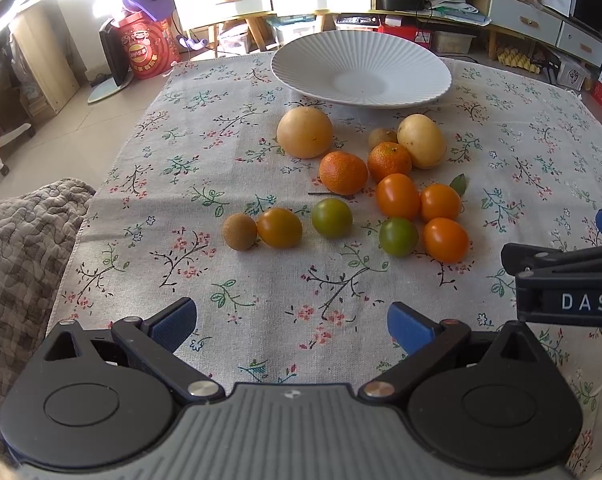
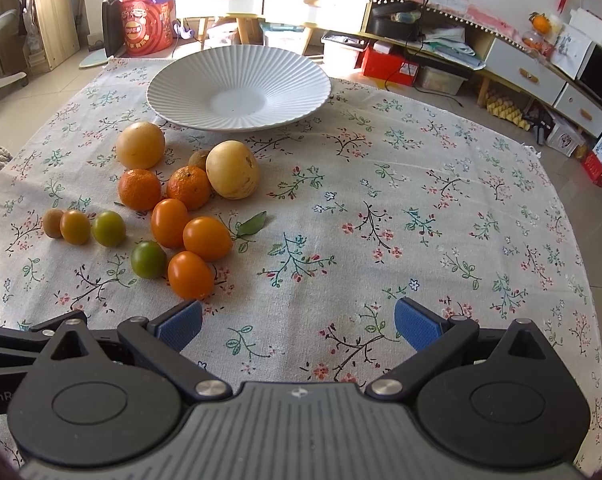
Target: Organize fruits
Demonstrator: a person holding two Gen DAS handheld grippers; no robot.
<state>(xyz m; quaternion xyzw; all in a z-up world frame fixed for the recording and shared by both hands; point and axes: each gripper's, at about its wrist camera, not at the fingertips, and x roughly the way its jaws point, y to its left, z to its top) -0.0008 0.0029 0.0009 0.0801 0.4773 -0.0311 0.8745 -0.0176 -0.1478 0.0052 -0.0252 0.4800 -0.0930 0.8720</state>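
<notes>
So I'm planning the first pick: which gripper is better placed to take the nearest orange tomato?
Probably right. The orange tomato lies just ahead of the right gripper, near its left pad, jaws open. From the left gripper, also open, it sits farther off, to the right.

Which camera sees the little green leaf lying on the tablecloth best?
The right wrist view. There the small green leaf lies in the open on the floral tablecloth, beside an orange cherry tomato. In the left wrist view only the leaf's tip peeks out behind a tomato.
</notes>
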